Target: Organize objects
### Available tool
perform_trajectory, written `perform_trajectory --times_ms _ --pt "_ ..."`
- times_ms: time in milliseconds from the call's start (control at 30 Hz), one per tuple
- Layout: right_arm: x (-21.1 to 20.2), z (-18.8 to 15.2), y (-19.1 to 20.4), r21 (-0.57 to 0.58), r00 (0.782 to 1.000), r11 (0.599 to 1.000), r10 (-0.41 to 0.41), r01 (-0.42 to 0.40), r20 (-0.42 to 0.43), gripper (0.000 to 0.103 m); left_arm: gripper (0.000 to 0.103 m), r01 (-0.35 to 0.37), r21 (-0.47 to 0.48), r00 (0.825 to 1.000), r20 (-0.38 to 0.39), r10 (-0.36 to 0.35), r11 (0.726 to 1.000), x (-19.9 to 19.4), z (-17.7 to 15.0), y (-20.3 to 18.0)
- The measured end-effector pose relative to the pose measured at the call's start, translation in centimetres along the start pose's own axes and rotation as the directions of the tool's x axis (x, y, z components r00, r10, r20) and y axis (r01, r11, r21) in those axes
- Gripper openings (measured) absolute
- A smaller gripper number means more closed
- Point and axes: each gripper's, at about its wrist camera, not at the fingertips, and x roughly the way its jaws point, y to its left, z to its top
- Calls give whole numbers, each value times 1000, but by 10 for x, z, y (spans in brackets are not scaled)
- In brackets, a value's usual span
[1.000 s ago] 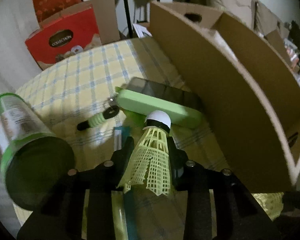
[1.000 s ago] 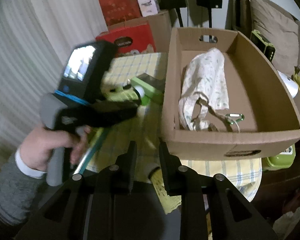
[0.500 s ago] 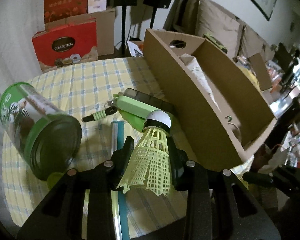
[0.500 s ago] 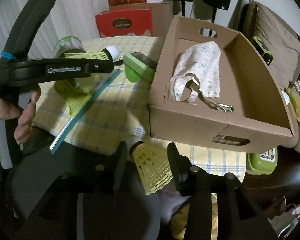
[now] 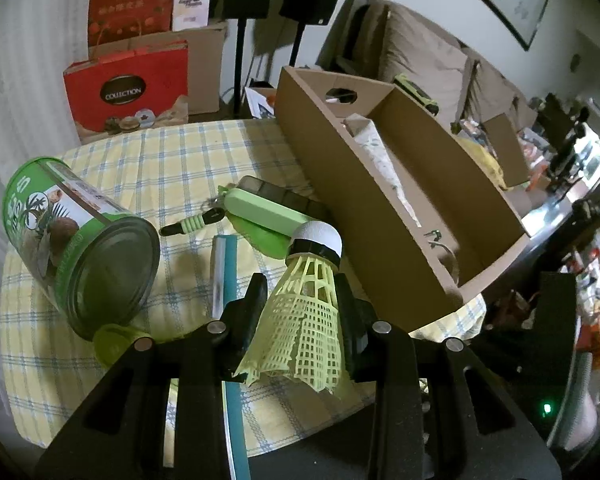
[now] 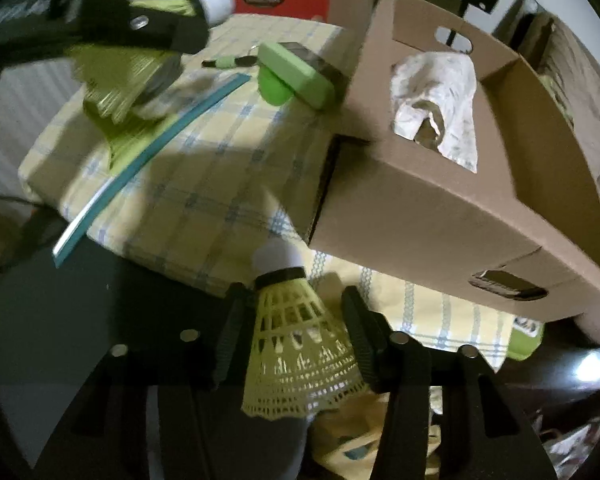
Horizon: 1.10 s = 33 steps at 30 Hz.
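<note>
Since the earlier frames, our right tongs (image 6: pixel 296 320) have come down to the near edge of the surface, and their jaws have just been closing with a yellow-green mesh shuttlecock with a white cork tip (image 6: pixel 296 332) between them; the left prong meets the skirt, while a narrow gap shows at the right prong, so we cannot tell whether it is pinched yet.

Our left tongs (image 5: pixel 302 312) have risen above the yellow-and-blue checked cloth surface (image 5: pixel 180 160) and pinch a second yellow-green mesh shuttlecock (image 5: pixel 306 312) by its skirt, cork tip pointing away.

Items on the surface:
- Green printed tin can (image 5: pixel 80 248), on its side at the left edge.
- Teal flat strip (image 5: pixel 228 280), lying from mid-surface out past the near edge.
- Light green rectangular case (image 5: pixel 264 212) resting on a dark flat device (image 5: pixel 280 196), against the box wall.
- Small green-and-black handled tool (image 5: pixel 192 224), beside the case.
- Open brown cardboard box (image 6: pixel 440 200), along the right edge, holding a crumpled white patterned cloth (image 6: pixel 436 92).

Beyond the far edge: red carton marked COLLECTION (image 5: pixel 128 92).
</note>
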Motion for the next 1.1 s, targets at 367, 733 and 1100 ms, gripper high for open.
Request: perform_trajectory --times_ms 367,733,1100 --pt "-12 1 -13 77 998 997 29 -33 49 33 31 -8 -12 1000 11 8 1000 -6 -6 2" --pt "-64 10 -12 123 977 989 60 -87 206 33 31 -32 -37 997 73 34 999 -28 -17 4" --pt "-97 34 -27 216 950 975 -10 -60 312 33 31 -58 -59 989 135 65 997 -43 -12 -5"
